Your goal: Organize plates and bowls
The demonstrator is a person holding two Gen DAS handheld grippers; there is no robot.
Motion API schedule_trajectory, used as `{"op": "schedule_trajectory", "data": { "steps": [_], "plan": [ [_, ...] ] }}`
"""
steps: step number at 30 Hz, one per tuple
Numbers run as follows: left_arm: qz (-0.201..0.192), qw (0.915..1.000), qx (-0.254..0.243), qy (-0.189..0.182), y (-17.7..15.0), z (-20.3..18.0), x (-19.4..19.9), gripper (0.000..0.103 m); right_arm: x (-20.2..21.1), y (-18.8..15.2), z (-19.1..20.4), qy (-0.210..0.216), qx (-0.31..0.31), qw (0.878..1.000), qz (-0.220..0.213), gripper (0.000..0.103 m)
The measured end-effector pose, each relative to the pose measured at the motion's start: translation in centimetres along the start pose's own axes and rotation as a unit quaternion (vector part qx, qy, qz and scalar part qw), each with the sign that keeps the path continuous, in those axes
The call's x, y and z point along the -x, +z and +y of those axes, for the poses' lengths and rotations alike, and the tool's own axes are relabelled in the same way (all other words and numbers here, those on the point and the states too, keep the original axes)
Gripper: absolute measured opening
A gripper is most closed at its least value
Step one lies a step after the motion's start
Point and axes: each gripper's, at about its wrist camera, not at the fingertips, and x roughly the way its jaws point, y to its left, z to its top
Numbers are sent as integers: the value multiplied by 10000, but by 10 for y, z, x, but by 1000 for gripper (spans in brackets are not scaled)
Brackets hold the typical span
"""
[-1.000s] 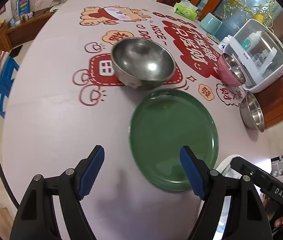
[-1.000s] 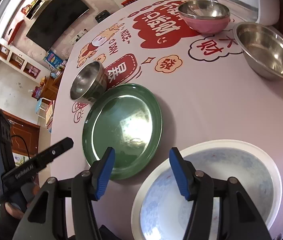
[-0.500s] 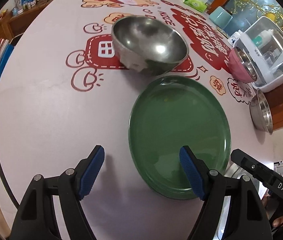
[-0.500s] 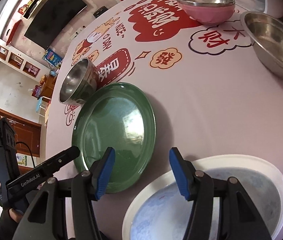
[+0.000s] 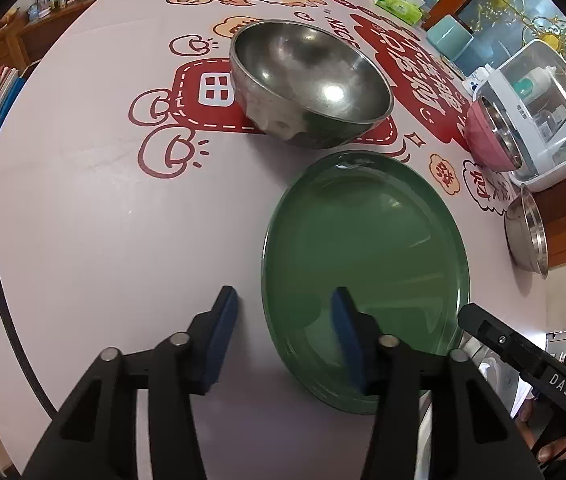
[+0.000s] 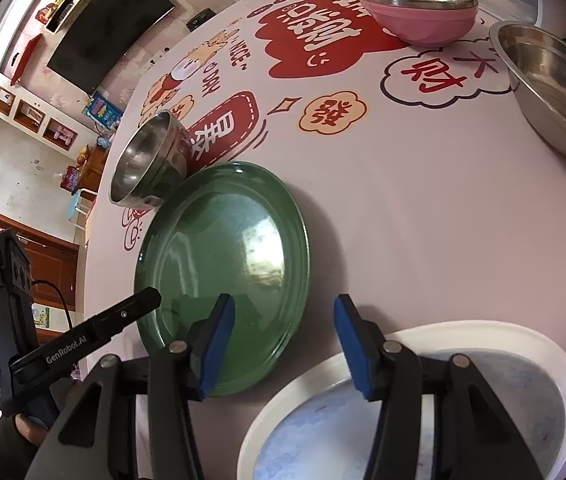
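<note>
the green plate [image 5: 363, 264] lies flat on the table [image 5: 95, 240], just beside a steel bowl [image 5: 307, 80] at its far edge and a white plate [image 6: 423, 408] at its near side. the left hand-held gripper [image 5: 283, 336] has just been closing, its blue pads astride the green plate's near-left rim with a gap on each side, not pressing it. the right hand-held gripper [image 6: 283, 344] has narrowed too but stands apart, one pad over the green plate, the other above the white plate's rim, gripping neither.

Black left gripper [image 5: 283, 336] and right gripper [image 6: 281, 334], blue pads, silver screws, perhaps "GenRobot.AI" lettering.
</note>
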Motion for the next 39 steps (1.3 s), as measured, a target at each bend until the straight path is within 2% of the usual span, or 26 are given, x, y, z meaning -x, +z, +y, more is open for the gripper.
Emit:
{"op": "schedule_trajectory", "data": {
  "steps": [5, 6, 7, 8, 10, 15, 20, 39],
  "plan": [
    [-6, 10000, -61, -24, 1, -1, -1, 39, -2, 2, 2, -257, 62, 9996, 92, 41],
    [-1, 10000, -82, -44, 2, -2, -1, 31, -3, 2, 2, -308, 82, 9994, 110, 40],
    [30, 9999, -97, -87, 2, -2, -2, 27, -3, 2, 2, -341, 97, 9993, 126, 35],
    [-12, 9999, -112, -67, 2, -2, -2, 25, -4, 2, 3, -353, 117, 9992, 152, 28],
    [-34, 9999, -104, -74, 2, -2, -3, 25, -8, 3, 4, -296, 166, 9991, 265, 20],
    [-42, 9998, -136, -107, 3, -1, -3, 24, -11, 3, 8, -351, 259, 9985, 327, 19],
    [-79, 9998, -171, -118, 4, -1, -3, 24, -15, 5, 9, -483, 311, 9977, 365, 11],
    [154, 9997, -96, -142, -1, 5, 7, 24, 3, -4, 14, -229, 307, 9988, 321, 10]
  ]
}}
